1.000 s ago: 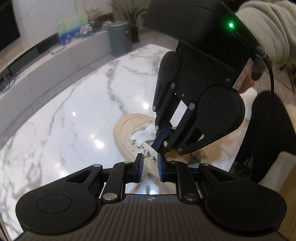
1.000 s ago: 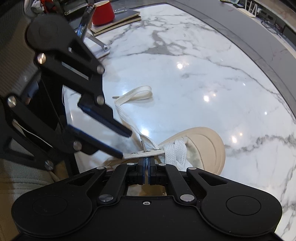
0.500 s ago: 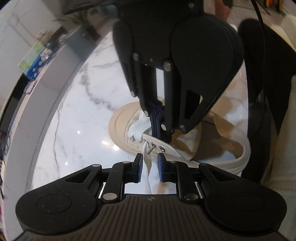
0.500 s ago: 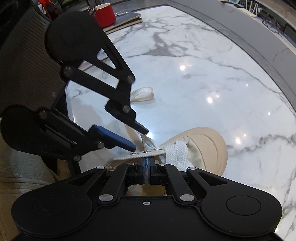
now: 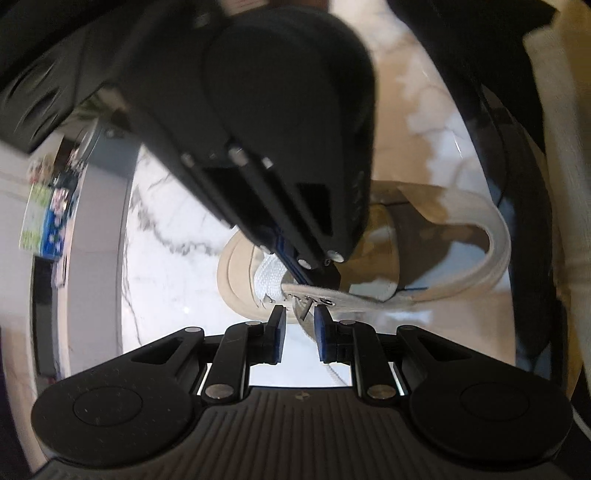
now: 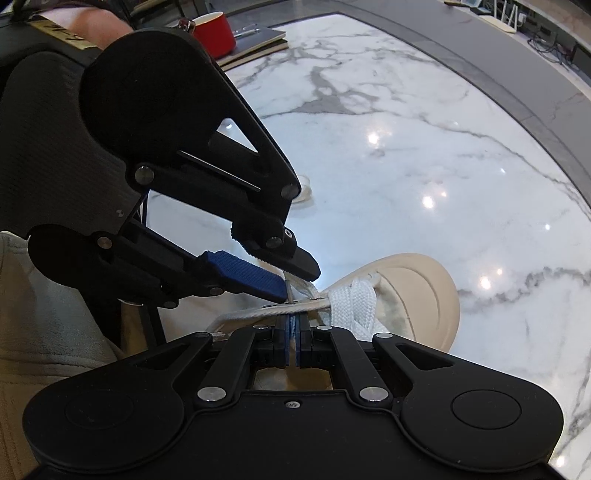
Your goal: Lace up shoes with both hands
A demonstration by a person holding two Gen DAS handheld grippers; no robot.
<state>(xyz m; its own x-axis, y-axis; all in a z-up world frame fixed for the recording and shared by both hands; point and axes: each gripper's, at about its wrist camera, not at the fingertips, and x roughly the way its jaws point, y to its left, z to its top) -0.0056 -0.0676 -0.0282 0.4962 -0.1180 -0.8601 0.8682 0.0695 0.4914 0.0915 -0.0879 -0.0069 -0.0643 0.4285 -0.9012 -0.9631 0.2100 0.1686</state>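
Note:
A beige shoe point(image 6: 417, 291) lies on the marble table, its toe pointing away from me. White lace point(image 6: 354, 302) crosses its lower eyelets. My right gripper point(image 6: 293, 328) is shut on the shoe's eyelet flap point(image 6: 314, 304) and, in the left wrist view, fills the top, its tips point(image 5: 327, 271) on the flap point(image 5: 354, 301). My left gripper point(image 5: 299, 326) is open just beside the flap. The stiff lace tip point(image 5: 304, 312) sticks up out of an eyelet between its blue pads point(image 5: 277, 332), untouched. From the right wrist view the left gripper point(image 6: 301, 282) reaches in from the left over that tip point(image 6: 289, 291).
A red cup point(image 6: 214, 33) and flat notebooks point(image 6: 258, 44) stand at the far left of the marble table point(image 6: 406, 166). A loose loop of lace point(image 6: 304, 190) lies behind the left gripper. The person's cream clothing point(image 6: 44, 332) is close on the left.
The left gripper has rolled and dropped closer to the shoe, so the lace tip now stands between its fingers. The right gripper has kept still, shut on the flap.

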